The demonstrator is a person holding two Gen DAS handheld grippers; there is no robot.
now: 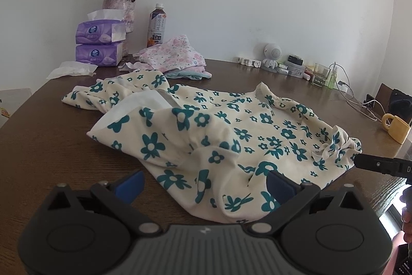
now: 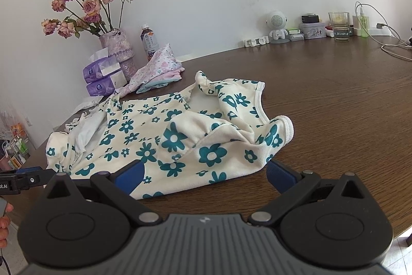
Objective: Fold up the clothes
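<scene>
While the two grippers were held low over the near edge of the brown wooden table (image 1: 51,146), one cream garment printed with teal flowers (image 1: 231,135) was seen lying crumpled and spread across the middle of the tabletop. One smaller pile of pink floral clothes (image 1: 175,56) was found behind it, near the wall. Two purple tissue packs (image 1: 99,43) were stacked one on the other beside one vase of dried roses (image 1: 119,7), and one drink bottle (image 1: 156,26) stood just right of the vase. One loose white tissue (image 1: 72,70) lay in front of the packs. One yellow mug (image 1: 396,129) was seen at the table's right edge, and one drinking glass (image 2: 339,26) and one small white robot figure (image 2: 276,26) were lined up along the wall among small clutter and cables.

The left gripper (image 1: 204,184) was held with its blue-padded fingers spread wide, the garment's near hem lying between them but not clamped. The right gripper (image 2: 204,175) was likewise spread wide, its fingers set to either side of the garment's near corner, nothing being gripped. Each gripper was pointed forward and slightly down at the cloth, and the tip of each was visible at the edge of the other's view.
</scene>
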